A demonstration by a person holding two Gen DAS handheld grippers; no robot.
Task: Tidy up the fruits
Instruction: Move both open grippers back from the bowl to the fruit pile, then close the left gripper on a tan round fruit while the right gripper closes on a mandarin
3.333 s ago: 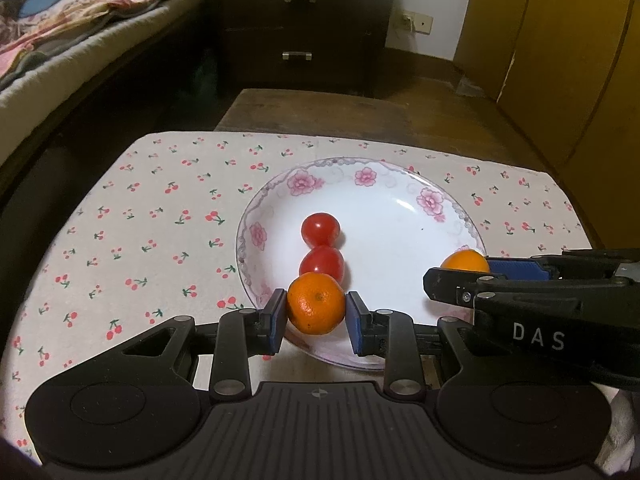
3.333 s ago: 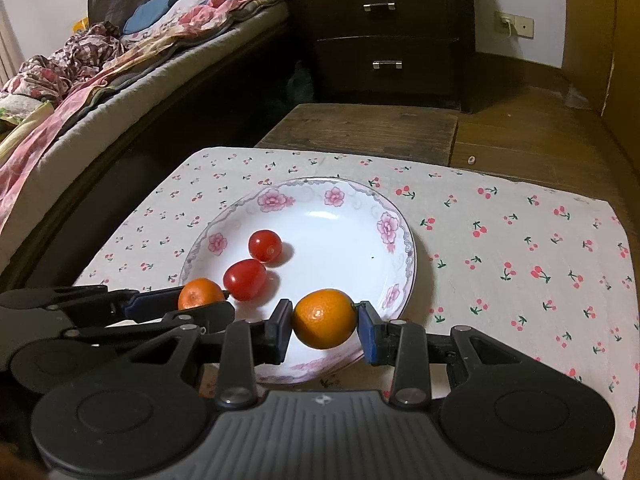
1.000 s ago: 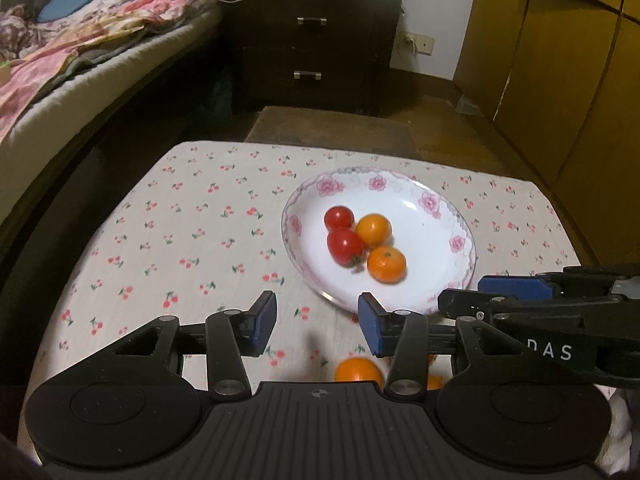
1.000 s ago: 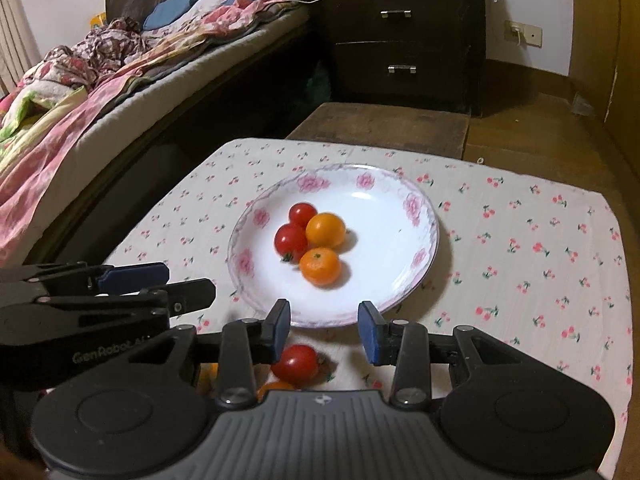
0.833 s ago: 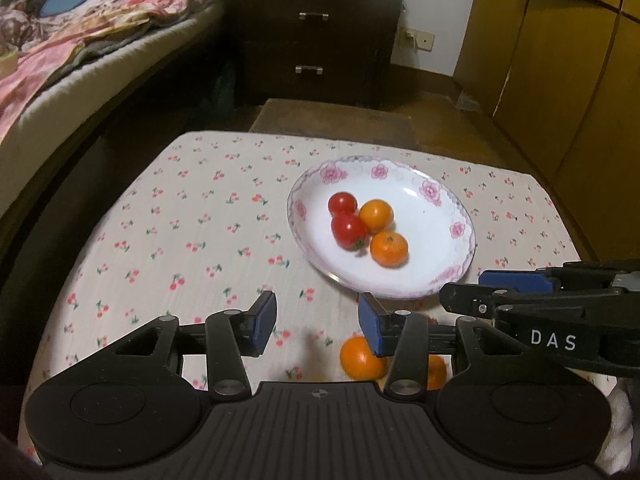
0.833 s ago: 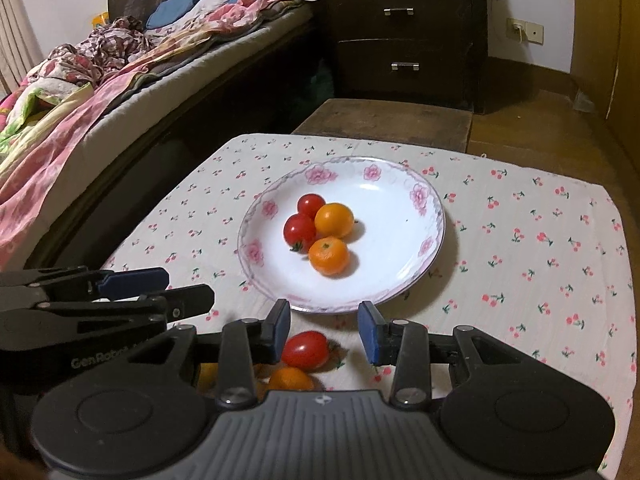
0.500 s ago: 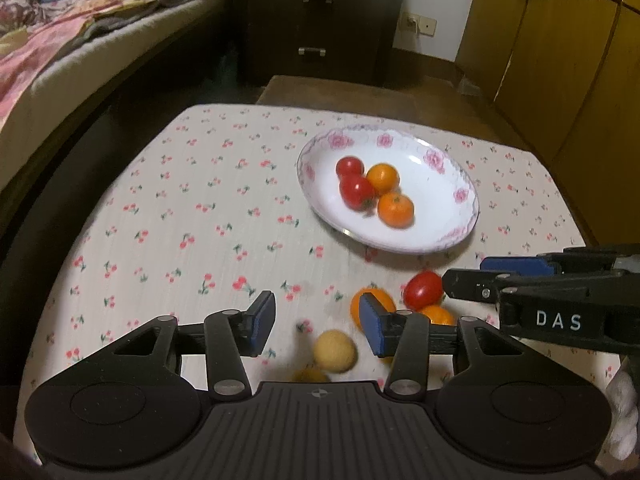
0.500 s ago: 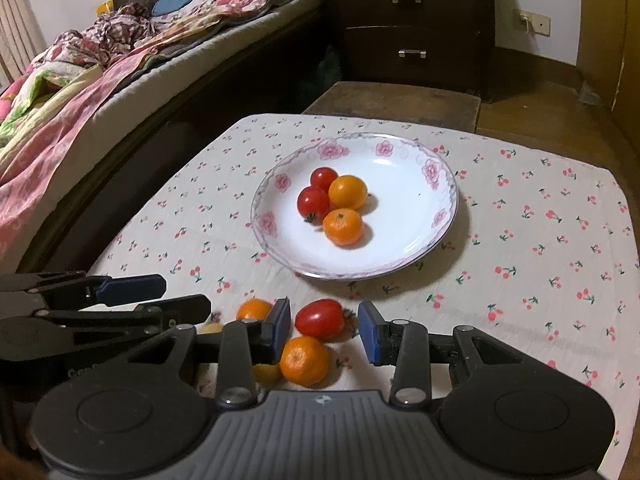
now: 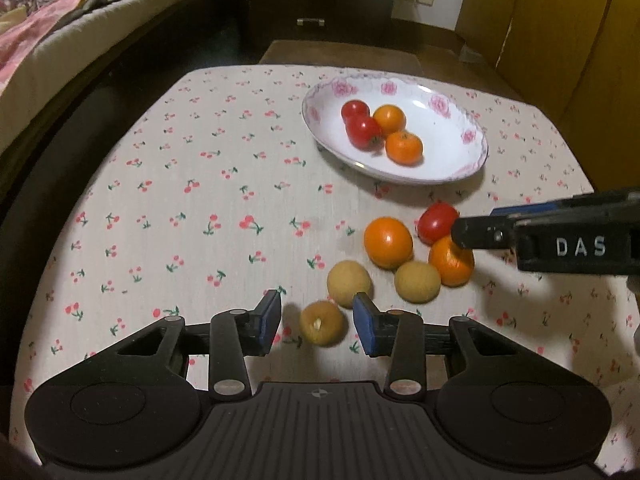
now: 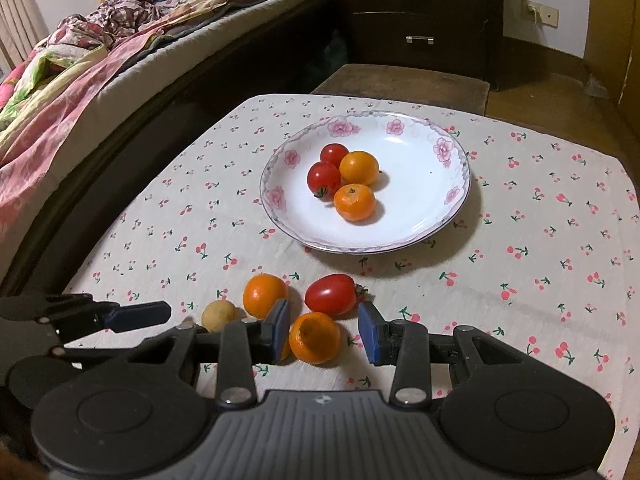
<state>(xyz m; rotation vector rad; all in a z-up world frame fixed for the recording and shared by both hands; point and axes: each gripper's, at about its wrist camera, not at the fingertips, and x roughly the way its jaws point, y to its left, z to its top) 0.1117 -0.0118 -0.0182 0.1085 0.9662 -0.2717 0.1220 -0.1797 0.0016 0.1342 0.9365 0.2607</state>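
Left wrist view: left gripper [image 9: 316, 324] hangs low over the cloth [image 9: 192, 200], jaws apart w/ a tan fruit [image 9: 321, 322] between the blue pads, not pinched; jaws have just been narrowing. Two more tan fruits [image 9: 349, 283] sit just beyond, next to an orange [image 9: 387, 242], a 2nd orange [image 9: 450, 264] and a tomato [image 9: 436, 222], all loose on the cloth in a tight bunch near the plate [image 9: 460, 168]. Right gripper pokes in from the right edge, its tip over the 2nd orange.

Right wrist view: right gripper [image 10: 324, 332] has jaws apart too, the stem-dimple orange [image 10: 315, 337] framed between the pads, gaps on both sides, so not clamped. Tomato [image 10: 330, 294] lies just past it, other orange [image 10: 264, 295] to its left. Plate [image 10: 440, 216] farther back holds 2 tomatoes and 2 oranges, touching in a cluster. Bed [image 10: 100, 48] and dresser [image 10: 416, 20] behind.
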